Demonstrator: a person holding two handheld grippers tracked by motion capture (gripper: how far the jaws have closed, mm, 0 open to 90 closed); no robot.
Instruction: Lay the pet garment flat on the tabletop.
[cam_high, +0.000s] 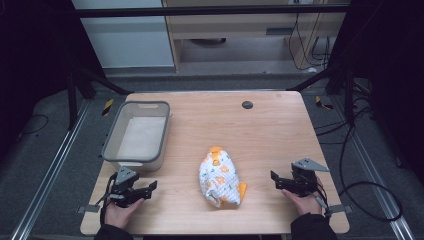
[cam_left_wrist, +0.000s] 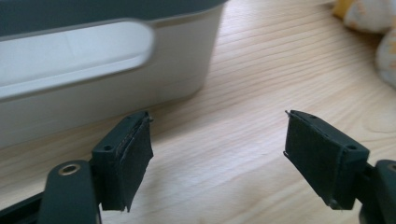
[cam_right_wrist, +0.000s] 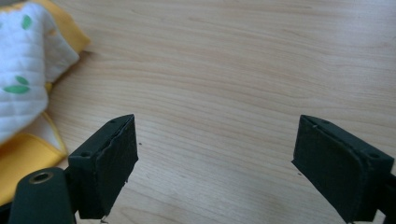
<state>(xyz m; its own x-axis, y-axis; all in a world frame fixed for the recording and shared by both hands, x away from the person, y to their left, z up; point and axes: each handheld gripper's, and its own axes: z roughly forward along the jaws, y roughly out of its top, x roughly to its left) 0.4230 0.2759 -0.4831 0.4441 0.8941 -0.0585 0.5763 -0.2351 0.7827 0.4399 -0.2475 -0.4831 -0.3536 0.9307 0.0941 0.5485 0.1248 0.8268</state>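
Observation:
A crumpled white quilted cloth with orange trim and small prints lies on the wooden table, near its front middle. My left gripper rests near the front left corner, open and holding nothing, just in front of a grey basin. In the left gripper view the gripper has its jaws wide apart over bare wood, with the basin wall close ahead and the cloth at the top right. My right gripper is open to the right of the cloth; in its own view the gripper frames bare wood, the cloth at left.
The basin holds nothing that I can see. A small dark round disc is set in the table near its far edge. Metal rails and cables run along the floor on both sides of the table.

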